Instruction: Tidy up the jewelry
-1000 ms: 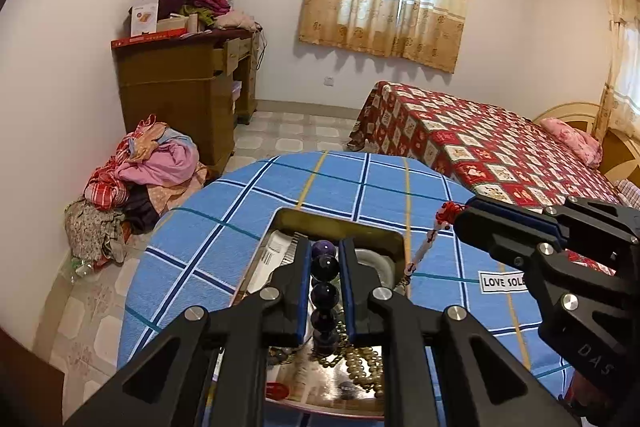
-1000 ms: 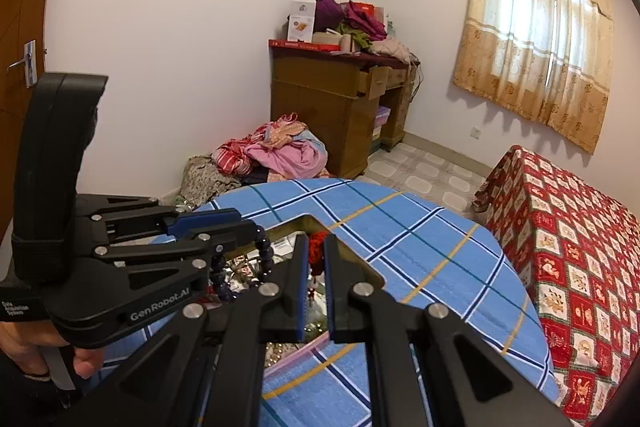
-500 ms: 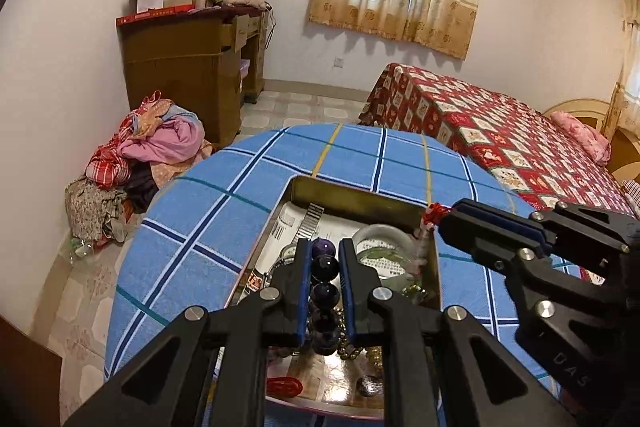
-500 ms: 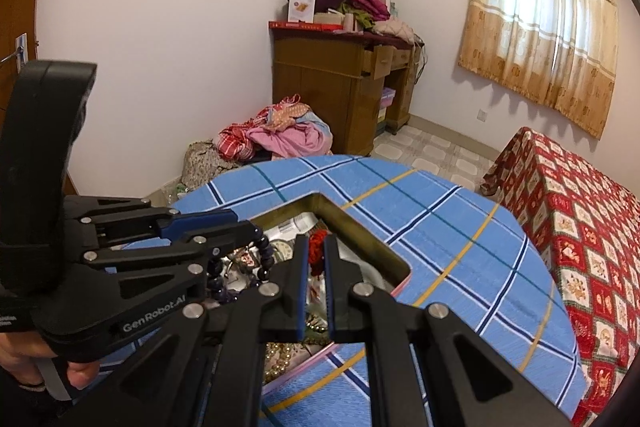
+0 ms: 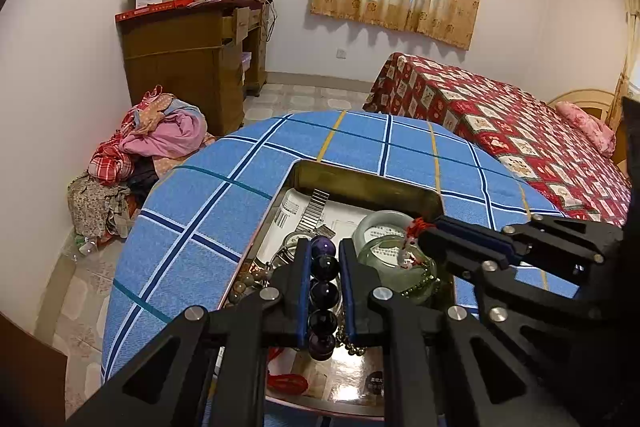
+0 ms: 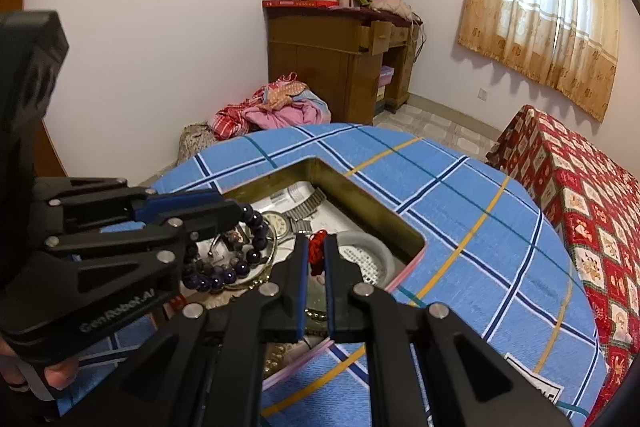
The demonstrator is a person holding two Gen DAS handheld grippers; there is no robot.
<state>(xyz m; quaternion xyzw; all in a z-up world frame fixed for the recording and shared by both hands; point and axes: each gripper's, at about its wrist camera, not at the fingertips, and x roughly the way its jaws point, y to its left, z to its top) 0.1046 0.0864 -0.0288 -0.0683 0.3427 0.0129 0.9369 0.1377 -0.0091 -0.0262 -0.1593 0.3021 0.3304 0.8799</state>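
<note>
Left gripper [image 5: 323, 291] is clamped on a dark bead bracelet [image 5: 322, 297] and right gripper [image 6: 316, 267] on a red-tasselled strand [image 6: 317, 251], both held over the tin [image 5: 360, 183] (contents apparently unsorted), so most sorting is judged outstanding.

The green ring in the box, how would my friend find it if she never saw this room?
Start at the round table with the blue checked cloth, then look into the open metal box on it. At the box's right side, below its far wall, lies the pale green bangle. It is one smooth, solid, milky ring, unlike the dark purple bead bracelet and the watch.
</note>
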